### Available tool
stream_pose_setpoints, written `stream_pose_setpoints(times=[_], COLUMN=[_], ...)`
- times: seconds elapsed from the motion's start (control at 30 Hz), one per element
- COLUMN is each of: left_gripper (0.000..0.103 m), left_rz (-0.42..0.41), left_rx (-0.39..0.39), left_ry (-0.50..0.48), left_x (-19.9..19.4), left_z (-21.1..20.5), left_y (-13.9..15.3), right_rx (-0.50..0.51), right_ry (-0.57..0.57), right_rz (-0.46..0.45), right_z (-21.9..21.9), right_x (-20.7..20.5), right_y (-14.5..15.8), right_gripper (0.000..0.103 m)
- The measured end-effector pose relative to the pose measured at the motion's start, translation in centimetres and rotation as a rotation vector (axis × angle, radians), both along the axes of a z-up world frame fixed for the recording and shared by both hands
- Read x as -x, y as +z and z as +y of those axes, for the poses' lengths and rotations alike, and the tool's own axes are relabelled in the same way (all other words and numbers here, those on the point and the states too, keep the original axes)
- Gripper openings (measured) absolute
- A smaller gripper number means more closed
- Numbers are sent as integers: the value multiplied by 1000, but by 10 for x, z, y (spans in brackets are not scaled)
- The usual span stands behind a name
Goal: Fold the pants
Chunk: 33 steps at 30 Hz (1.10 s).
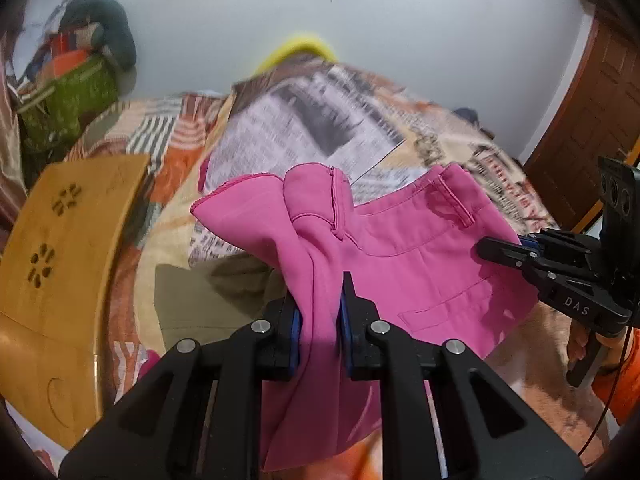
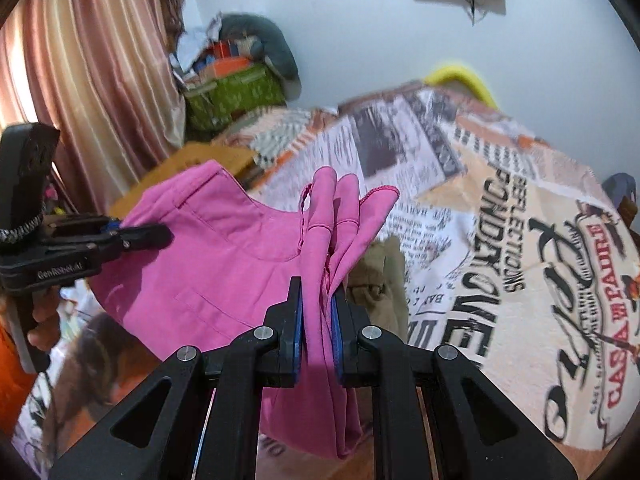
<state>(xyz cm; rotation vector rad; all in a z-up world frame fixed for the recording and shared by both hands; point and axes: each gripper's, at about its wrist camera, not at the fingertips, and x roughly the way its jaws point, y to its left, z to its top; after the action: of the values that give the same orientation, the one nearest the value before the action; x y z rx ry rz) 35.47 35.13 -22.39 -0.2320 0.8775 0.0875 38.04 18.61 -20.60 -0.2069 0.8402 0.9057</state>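
Pink pants (image 1: 400, 264) hang in the air above the bed, held at the waistband by both grippers. My left gripper (image 1: 319, 300) is shut on a bunched corner of the waistband. My right gripper (image 2: 318, 304) is shut on the other bunched corner. In the left wrist view the right gripper (image 1: 492, 250) shows at the right edge, clamped on the fabric. In the right wrist view the left gripper (image 2: 160, 234) shows at the left, also clamped on the pants (image 2: 208, 264). The legs hang down out of sight.
A bedsheet with newspaper print (image 2: 500, 220) covers the bed below. An olive garment (image 1: 208, 296) lies on it under the pants. A wooden lap table (image 1: 60, 260) stands at the left. A green basket of clutter (image 1: 72, 96) and a curtain (image 2: 92, 60) are at the back left.
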Motion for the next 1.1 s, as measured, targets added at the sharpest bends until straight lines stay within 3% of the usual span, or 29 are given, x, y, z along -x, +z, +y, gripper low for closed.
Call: stream_pose_setpoints(times=[0.2, 0.3, 0.47, 0.6, 0.73, 0.87, 1.1], left_gripper=[18, 27, 35, 36, 36, 36, 36], left_rz=[96, 126, 128, 152, 187, 203, 44], left_rx=[12, 16, 44, -1, -89, -105, -118], left_ry=[-1, 14, 60, 82, 110, 127, 109], left_x=[-12, -10, -1, 6, 16, 29, 68], left_z=[17, 25, 37, 37, 35, 30, -14], left_y=[-55, -75, -78, -74, -67, -49, 43], right_rx=[162, 163, 221, 242, 251, 192, 36], right_ry=[58, 70, 73, 55, 25, 4, -18], right_rz=[36, 59, 63, 77, 72, 46, -41], right_z=[19, 18, 14, 2, -11, -27, -58], right_x=[-12, -11, -8, -9, -4, 7, 44], right_y=[-40, -40, -42, -42, -29, 1, 82], right_gripper=[11, 11, 14, 25, 31, 33, 34])
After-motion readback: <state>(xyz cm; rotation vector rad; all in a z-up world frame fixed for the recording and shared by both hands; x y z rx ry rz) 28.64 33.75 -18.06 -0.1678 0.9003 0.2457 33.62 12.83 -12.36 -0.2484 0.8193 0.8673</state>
